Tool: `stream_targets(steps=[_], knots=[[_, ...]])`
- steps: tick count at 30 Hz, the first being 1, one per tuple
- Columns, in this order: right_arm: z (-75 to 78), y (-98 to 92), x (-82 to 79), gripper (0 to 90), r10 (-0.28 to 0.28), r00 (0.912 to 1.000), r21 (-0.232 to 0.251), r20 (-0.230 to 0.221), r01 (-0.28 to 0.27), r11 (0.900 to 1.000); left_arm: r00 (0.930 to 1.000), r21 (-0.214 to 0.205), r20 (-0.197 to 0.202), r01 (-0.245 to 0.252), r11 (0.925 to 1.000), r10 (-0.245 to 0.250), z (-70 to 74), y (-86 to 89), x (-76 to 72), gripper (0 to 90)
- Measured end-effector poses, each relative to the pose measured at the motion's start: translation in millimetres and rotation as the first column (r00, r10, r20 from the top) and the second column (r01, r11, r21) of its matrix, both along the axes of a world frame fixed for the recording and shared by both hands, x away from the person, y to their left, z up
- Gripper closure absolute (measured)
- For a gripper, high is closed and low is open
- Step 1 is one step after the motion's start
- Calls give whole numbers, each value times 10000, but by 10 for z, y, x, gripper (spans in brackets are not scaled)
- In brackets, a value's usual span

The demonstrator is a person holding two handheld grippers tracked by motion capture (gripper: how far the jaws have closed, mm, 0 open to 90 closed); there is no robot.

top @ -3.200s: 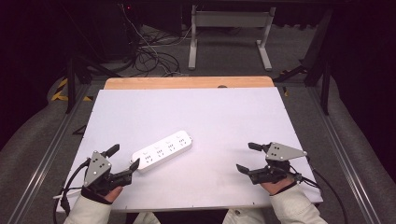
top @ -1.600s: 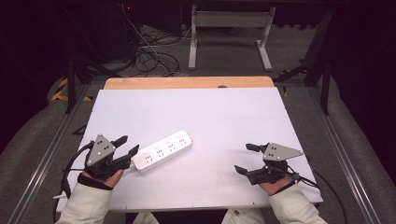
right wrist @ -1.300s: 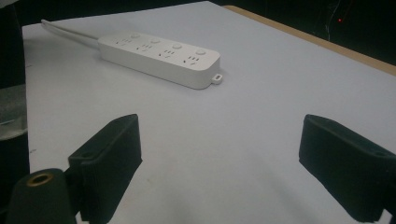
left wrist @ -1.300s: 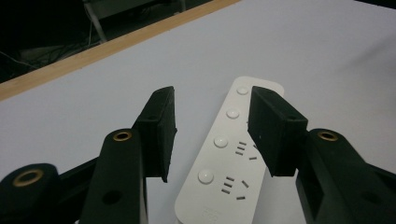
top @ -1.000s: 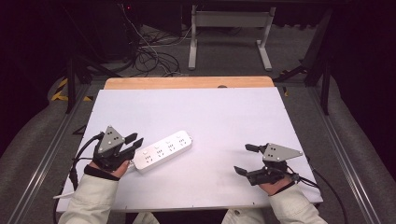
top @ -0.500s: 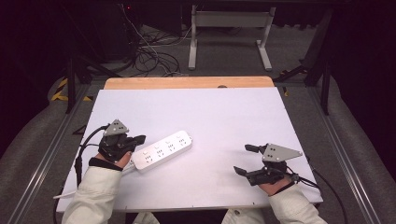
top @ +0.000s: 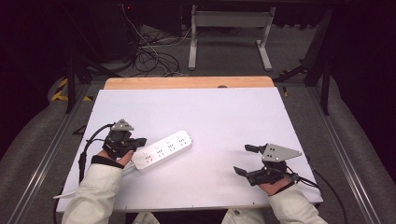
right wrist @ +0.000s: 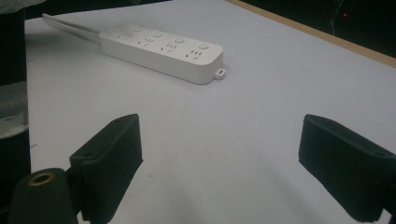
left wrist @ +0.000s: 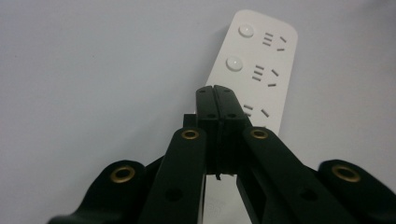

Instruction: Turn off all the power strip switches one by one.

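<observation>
Left gripper (left wrist: pixel 215 100): your fingers are clenched together, empty, tips over the power strip's near end.
Right gripper (top: pixel 250 159): your fingers are spread, hand resting low.
Power strip (top: pixel 163 149): flat on table (top: pixel 224 112), left of centre.

White table top (top: pixel 233 107) with a wooden strip (top: pixel 187 82) along the far edge. Dark room beyond, grey floor (top: pixel 224 51), cable tangle (top: pixel 149 58) far left, pale metal stand legs (top: pixel 229 37), yellow-black hazard tape (top: pixel 63 91) left.
</observation>
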State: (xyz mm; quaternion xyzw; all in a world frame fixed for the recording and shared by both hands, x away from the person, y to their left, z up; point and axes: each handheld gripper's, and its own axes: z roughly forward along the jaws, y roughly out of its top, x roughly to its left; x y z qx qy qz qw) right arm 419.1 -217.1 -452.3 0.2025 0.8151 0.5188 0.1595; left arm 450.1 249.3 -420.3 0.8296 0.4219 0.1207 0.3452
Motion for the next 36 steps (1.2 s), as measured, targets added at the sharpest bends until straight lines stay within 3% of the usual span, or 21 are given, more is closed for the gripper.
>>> stream_targets(steps=[8, 15, 21, 23, 36], knots=[[-2, 1, 1, 135, 12, 10000, -49, 11, -12, 10000, 9989, 592, -355, 314, 9978, -293, -57, -57, 25, 900], [-6, 4, 4, 135, 34, 10000, -56, -49, -34, 10000, 9971, 1075, -725, 297, 9938, -220, -132, -81, 68, 900], [-6, 5, 4, 135, 46, 10000, -71, -56, -46, 10000, 9959, 1088, -874, 314, 9936, -219, -154, -83, 81, 899], [-6, 6, 4, 135, 53, 10000, -66, -63, -54, 10000, 9970, 1289, -777, 131, 9916, -31, -161, -85, 85, 899], [-12, 8, 6, 135, 81, 9999, -92, -79, -82, 9999, 9947, 1410, -1004, 352, 9894, -211, -173, -98, 88, 900]])
